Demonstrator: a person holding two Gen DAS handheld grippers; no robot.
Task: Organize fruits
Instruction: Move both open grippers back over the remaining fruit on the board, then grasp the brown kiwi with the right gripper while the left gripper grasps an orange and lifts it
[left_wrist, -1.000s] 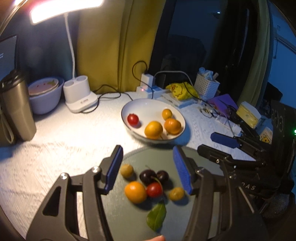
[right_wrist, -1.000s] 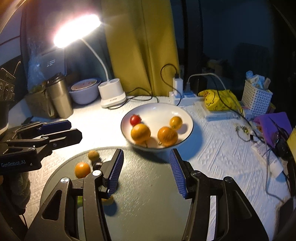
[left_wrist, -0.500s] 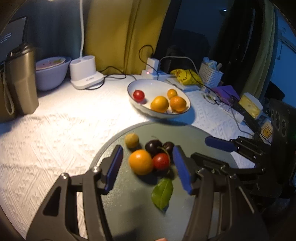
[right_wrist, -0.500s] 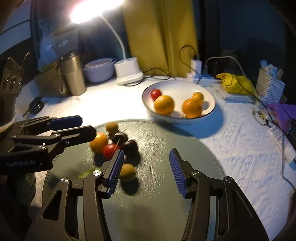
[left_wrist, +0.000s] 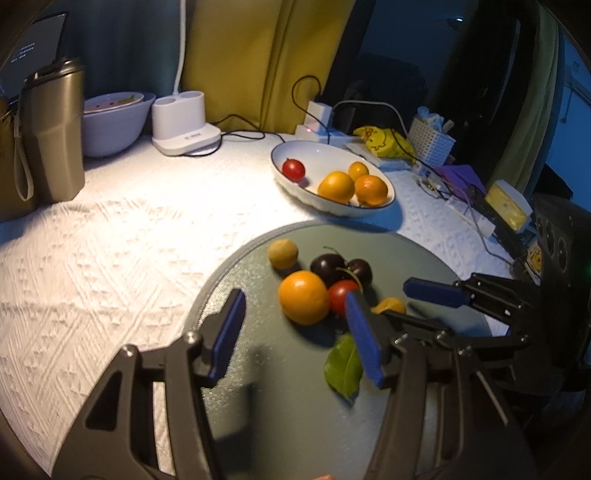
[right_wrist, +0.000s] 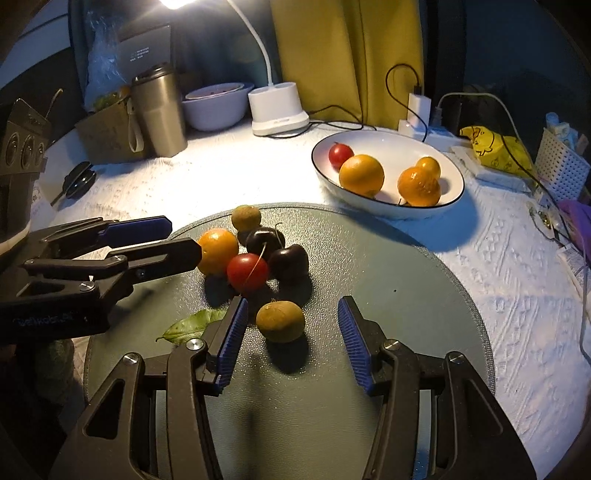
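Note:
A round grey board (right_wrist: 369, 295) holds a cluster of fruit: an orange (right_wrist: 218, 250), a red tomato (right_wrist: 246, 272), two dark cherries (right_wrist: 288, 261), a brownish fruit at the far edge (right_wrist: 246, 217) and another brownish fruit (right_wrist: 280, 320) near me. A white bowl (right_wrist: 448, 203) behind holds a red tomato, two oranges and a small orange fruit. My right gripper (right_wrist: 290, 341) is open, its fingers on either side of the near brownish fruit. My left gripper (left_wrist: 295, 334) is open and empty, low over the board just before the orange (left_wrist: 303, 296).
A green leaf (left_wrist: 343, 367) lies on the board. A steel tumbler (right_wrist: 159, 114), a white bowl (right_wrist: 214, 107) and a lamp base (right_wrist: 279, 110) stand at the back. Cables, a power strip (right_wrist: 417, 125), a yellow bag and a white basket (right_wrist: 561, 162) crowd the right.
Both grippers have moved in and lower over the board. The right one has come up around the near brownish fruit. The left one has closed in on the orange.

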